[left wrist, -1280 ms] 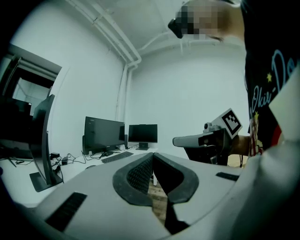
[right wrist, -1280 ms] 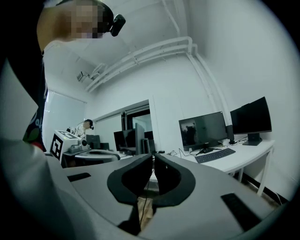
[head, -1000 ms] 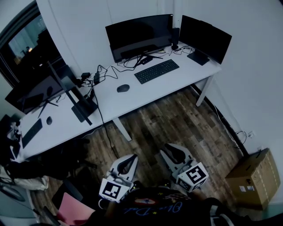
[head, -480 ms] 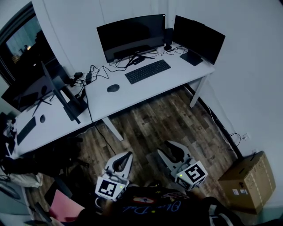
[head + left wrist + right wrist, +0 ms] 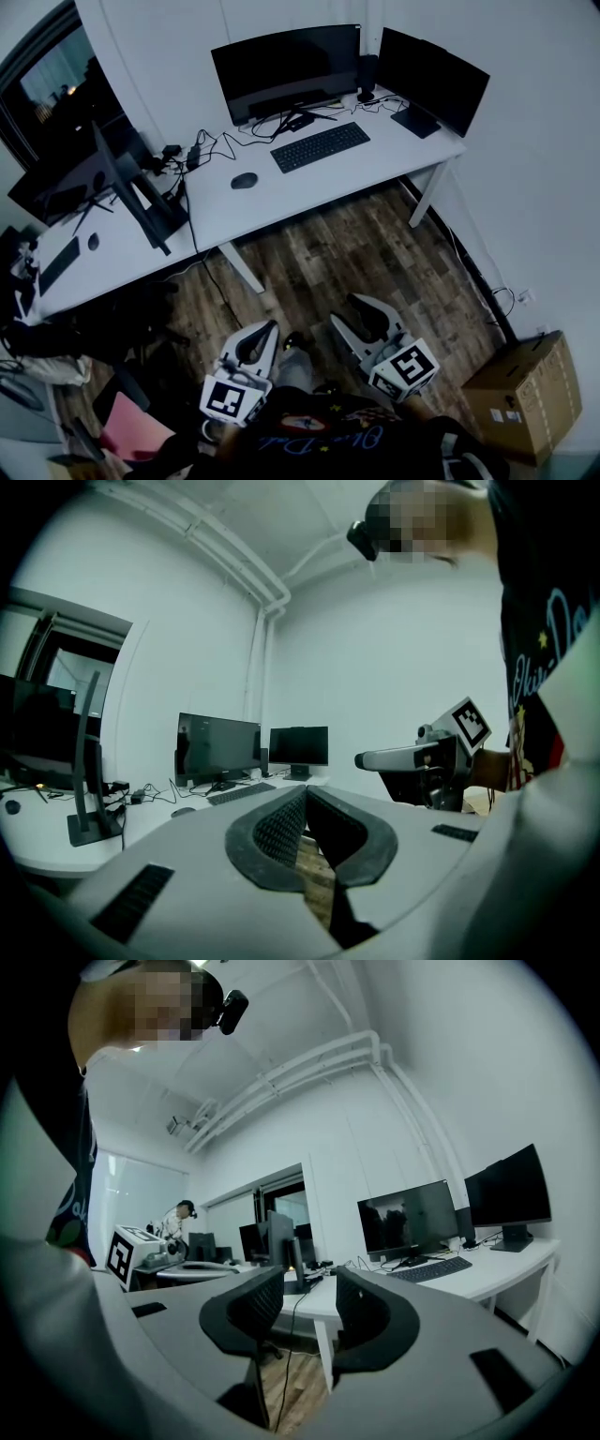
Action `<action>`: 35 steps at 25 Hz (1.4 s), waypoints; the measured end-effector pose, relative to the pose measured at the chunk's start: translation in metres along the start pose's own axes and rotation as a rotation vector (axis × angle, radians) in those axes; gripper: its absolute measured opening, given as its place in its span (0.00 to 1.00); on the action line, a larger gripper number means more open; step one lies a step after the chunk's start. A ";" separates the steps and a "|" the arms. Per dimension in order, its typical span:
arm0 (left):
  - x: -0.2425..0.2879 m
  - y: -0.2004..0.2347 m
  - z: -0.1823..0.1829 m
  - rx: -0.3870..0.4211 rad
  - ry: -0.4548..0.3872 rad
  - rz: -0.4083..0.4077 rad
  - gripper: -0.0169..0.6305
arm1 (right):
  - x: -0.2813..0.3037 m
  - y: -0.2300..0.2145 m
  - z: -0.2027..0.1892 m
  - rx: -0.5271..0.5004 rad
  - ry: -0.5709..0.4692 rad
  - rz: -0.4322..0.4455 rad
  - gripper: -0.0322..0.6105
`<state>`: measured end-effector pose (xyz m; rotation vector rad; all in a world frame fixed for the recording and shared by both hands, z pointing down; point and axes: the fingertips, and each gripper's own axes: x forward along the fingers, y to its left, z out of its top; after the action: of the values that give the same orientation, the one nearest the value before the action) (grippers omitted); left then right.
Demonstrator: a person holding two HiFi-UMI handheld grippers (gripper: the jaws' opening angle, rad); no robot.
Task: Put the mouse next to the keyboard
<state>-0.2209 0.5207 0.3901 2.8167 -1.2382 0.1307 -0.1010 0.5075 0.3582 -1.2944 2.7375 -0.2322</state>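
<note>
Little has changed since a moment ago: both grippers still hang low by the person's body over the wooden floor (image 5: 375, 253), and the person's leg (image 5: 296, 373) now shows between them. Left gripper (image 5: 257, 339) has its jaws drawn together at the tips, with nothing between them. Right gripper (image 5: 364, 322) has its jaws apart and opening, also empty. Well away from both, the mouse (image 5: 244, 180) lies on the white counter (image 5: 309, 192), to the left of the keyboard (image 5: 320, 147) and clearly apart from it, with bare counter between them. Two dark monitors (image 5: 286, 70) stand behind the keyboard
</note>
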 end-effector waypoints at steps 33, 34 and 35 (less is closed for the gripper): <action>0.121 0.222 0.014 -0.033 -0.053 0.061 0.03 | 0.248 -0.086 0.006 -0.056 0.101 0.101 0.34; 0.122 0.230 0.014 -0.034 -0.055 0.065 0.03 | 0.257 -0.086 0.005 -0.057 0.104 0.109 0.34; 0.124 0.238 0.014 -0.036 -0.056 0.069 0.03 | 0.267 -0.086 0.005 -0.058 0.106 0.117 0.34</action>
<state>-0.3121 0.2681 0.3940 2.7662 -1.3356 0.0331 -0.2036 0.2468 0.3616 -1.1613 2.9179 -0.2187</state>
